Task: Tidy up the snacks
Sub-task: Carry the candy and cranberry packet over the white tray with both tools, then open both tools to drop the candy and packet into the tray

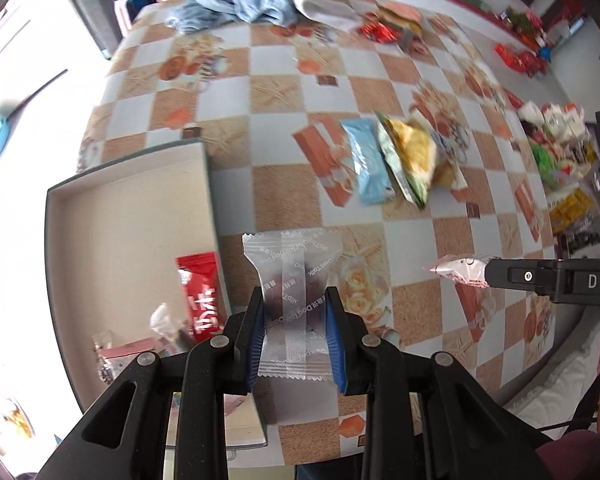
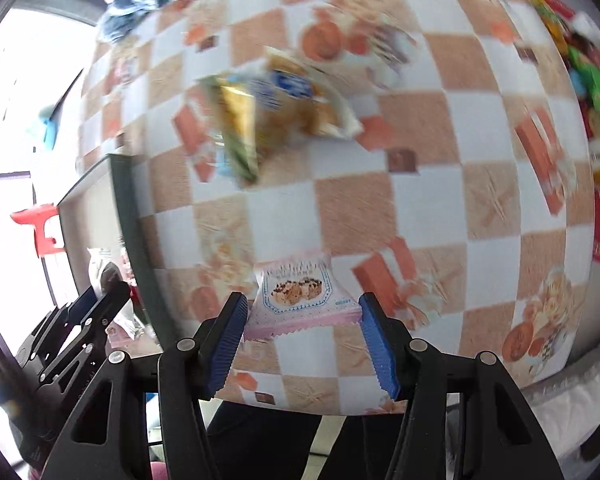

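My left gripper (image 1: 296, 312) is shut on a clear-wrapped dark snack (image 1: 294, 280) and holds it above the table, just right of a shallow grey box (image 1: 208, 184). The box holds a red packet (image 1: 202, 296) and several other small snacks. My right gripper (image 2: 302, 312) is shut on a pink-and-white snack packet (image 2: 296, 296) above the table; in the left wrist view (image 1: 488, 272) it shows at the right with the pink packet (image 1: 458, 270) at its tips. A blue packet (image 1: 368, 160) and a yellow-green bag (image 1: 412, 152) lie mid-table.
The table has a checked orange-and-white cloth (image 1: 284, 92). Blue fabric (image 1: 236, 0) and red wrappers (image 1: 380, 32) lie at the far edge. A pile of mixed snacks (image 1: 560, 152) sits at the right edge. The box also shows at left in the right wrist view (image 2: 120, 208).
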Tool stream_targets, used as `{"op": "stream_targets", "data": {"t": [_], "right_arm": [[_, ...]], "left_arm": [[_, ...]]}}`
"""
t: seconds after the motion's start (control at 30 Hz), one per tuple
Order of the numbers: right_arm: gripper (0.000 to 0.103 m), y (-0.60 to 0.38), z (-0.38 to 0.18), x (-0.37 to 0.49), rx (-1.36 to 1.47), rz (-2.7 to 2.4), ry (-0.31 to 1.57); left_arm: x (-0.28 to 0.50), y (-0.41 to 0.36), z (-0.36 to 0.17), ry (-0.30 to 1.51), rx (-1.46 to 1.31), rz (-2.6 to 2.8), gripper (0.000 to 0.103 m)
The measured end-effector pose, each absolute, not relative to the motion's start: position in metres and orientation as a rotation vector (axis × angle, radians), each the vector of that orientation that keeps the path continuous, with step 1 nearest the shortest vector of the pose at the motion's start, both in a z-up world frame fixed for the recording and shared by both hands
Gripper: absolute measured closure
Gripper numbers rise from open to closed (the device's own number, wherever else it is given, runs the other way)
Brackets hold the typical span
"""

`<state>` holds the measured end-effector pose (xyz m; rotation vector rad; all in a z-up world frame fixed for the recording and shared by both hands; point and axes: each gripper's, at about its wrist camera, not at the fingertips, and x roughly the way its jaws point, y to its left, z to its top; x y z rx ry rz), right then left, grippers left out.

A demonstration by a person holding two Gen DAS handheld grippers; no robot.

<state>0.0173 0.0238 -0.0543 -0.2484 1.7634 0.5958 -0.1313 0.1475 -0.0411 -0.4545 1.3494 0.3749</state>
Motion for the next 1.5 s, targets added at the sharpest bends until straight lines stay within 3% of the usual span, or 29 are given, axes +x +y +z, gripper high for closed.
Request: {"op": "stream_targets", "data": {"t": [0.67,1.23,1.27,1.3,1.33,1.37,1.5], "right_arm": [[0.044,0.157,-0.043,-0.054,-0.543,0.93,1.679],[0.043,0.225,-0.059,-0.124,-0.651,1.123,1.708],[0.042,0.227,-0.06,-0.126,-0.645,1.132,1.71],[0.032,0.229,-0.061,-0.127,-0.645,1.133,1.715],[0.011,0.229,-0.063,-0.127,-0.642,1.13,1.726],[0.004,0.229,-0.065,-0.126,-0.631,1.124,1.739],[0.001,0.219,-0.072,-0.115,-0.581,1.073,1.801]], "left_arm": [[-0.221,0.216,-0.039,1.266,-0.636,0.607,0.072],[-0.28,0.239,-0.066,1.325,-0.733,0.719,0.069],[-0.281,0.239,-0.067,1.328,-0.736,0.721,0.059],[-0.282,0.239,-0.068,1.328,-0.738,0.726,0.047],[-0.283,0.239,-0.067,1.32,-0.74,0.734,0.043],[-0.283,0.239,-0.065,1.306,-0.742,0.736,0.039],[-0.279,0.241,-0.054,1.243,-0.746,0.722,0.031]]}}
